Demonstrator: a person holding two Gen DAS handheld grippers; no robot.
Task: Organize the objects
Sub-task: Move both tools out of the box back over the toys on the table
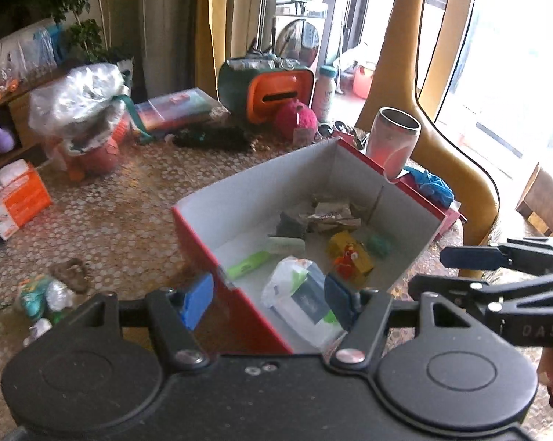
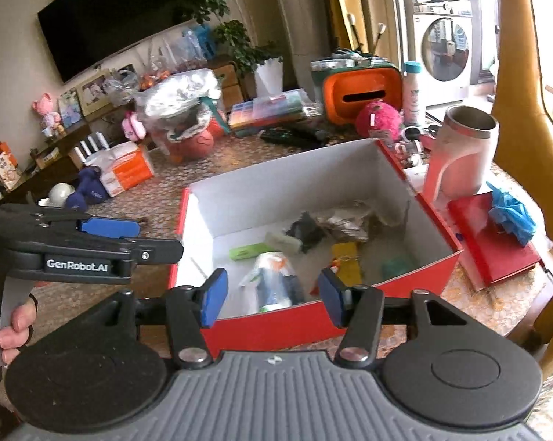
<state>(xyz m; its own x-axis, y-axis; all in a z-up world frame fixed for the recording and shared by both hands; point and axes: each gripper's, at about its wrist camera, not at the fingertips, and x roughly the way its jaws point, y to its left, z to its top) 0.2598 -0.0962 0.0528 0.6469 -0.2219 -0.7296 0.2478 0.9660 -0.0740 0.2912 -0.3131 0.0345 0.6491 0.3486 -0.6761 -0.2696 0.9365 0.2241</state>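
Both claws hung empty w/ jaws apart over the near rim of the red box [image 2: 313,325]: left gripper [image 1: 269,299] above its near corner, right gripper [image 2: 271,296] above its front wall, prob. so either could drop straight in. Just ahead of the fingers lay the wipes pack [image 1: 298,296], green marker [image 1: 249,264] & yellow toy [image 1: 350,255] (crumpled paper piled at the far wall), w/ bare floor between them. The steel tumbler [image 2: 460,156] stood beyond the far-right corner, so room was tightest there, and leftover bits sat on the table [image 1: 104,220] left of the left claw

Left tongs [image 1: 268,303] and right tongs [image 2: 271,297] both spread, empty.
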